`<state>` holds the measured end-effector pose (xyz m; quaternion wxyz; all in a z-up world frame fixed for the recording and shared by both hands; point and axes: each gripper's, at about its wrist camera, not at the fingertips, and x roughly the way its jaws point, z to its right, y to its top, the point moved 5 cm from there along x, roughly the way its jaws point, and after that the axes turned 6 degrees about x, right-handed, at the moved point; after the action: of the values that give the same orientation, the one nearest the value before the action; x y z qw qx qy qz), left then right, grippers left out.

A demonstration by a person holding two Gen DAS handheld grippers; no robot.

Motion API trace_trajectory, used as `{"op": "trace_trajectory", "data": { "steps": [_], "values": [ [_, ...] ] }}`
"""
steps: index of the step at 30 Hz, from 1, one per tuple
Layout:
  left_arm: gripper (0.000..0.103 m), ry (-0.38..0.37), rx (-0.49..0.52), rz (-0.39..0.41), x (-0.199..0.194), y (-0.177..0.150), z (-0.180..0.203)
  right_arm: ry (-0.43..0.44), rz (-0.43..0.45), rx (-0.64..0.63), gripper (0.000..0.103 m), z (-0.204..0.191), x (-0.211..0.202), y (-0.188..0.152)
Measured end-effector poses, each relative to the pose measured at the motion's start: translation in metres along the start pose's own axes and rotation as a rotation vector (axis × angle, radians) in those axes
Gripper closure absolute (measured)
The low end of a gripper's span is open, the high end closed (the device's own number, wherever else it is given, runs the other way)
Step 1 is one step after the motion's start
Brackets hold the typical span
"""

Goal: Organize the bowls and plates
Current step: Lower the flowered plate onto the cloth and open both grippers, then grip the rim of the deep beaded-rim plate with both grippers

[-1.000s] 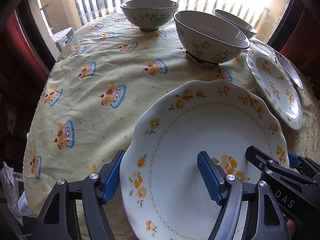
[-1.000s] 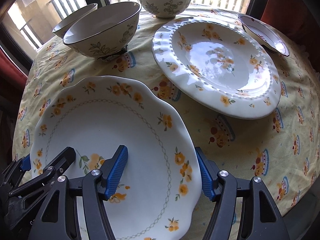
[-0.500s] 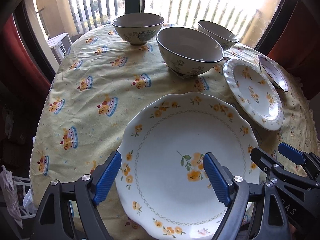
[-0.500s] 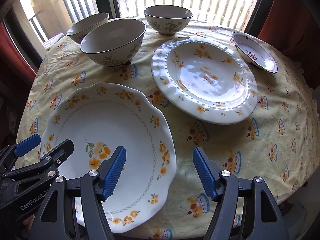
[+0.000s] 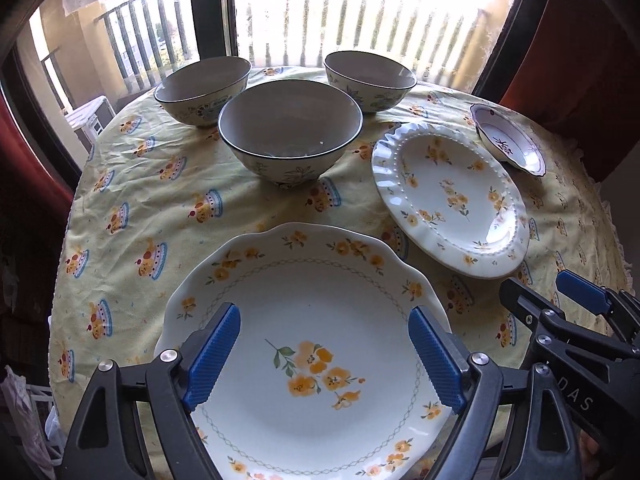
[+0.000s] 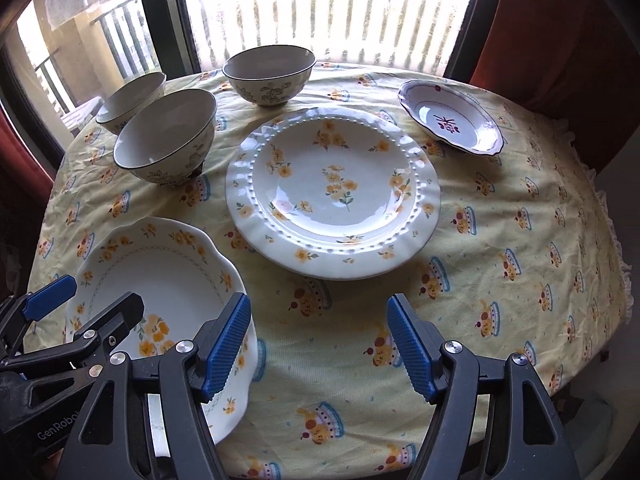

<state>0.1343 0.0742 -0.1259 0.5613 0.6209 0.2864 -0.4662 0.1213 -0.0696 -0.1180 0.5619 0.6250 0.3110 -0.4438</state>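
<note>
A scalloped plate with yellow flowers (image 5: 312,340) lies at the table's near edge; it also shows in the right wrist view (image 6: 160,280). My left gripper (image 5: 324,350) is open and hovers above it. My right gripper (image 6: 318,344) is open and empty over the tablecloth, just right of that plate. A beaded flowered plate (image 6: 332,192) lies mid-table, also in the left wrist view (image 5: 448,196). Three bowls stand behind: near (image 5: 290,136), far left (image 5: 202,88), far right (image 5: 370,78). A small purple-trimmed dish (image 6: 450,122) sits at the far right.
The round table has a yellow cake-print cloth (image 6: 500,260) that drops off at the near and side edges. A window with a balcony railing (image 6: 340,12) is behind. Red curtains (image 5: 592,40) hang on both sides.
Both grippers have pulled back and up from the scalloped plate. The right gripper shifted right, off the plate. More of the table and window shows.
</note>
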Motion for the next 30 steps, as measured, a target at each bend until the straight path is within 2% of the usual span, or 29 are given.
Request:
{"op": "trace_trajectory", "data": {
  "steps": [5, 18, 24, 30],
  "values": [
    [0.015, -0.006, -0.031, -0.026, 0.014, 0.017, 0.017, 0.039, 0.003, 0.031, 0.029, 0.024, 0.011, 0.016],
    [0.015, 0.066, -0.087, -0.041, 0.047, 0.059, 0.056, 0.121, -0.027, 0.06, 0.029, 0.074, 0.052, 0.064],
    [0.015, 0.104, -0.103, -0.03, 0.07, 0.08, 0.065, 0.152, -0.034, 0.054, 0.029, 0.087, 0.073, 0.088],
    [0.016, 0.131, -0.139, -0.054, 0.095, 0.093, 0.067, 0.169, -0.043, 0.044, 0.029, 0.093, 0.099, 0.11]
  ]
}}
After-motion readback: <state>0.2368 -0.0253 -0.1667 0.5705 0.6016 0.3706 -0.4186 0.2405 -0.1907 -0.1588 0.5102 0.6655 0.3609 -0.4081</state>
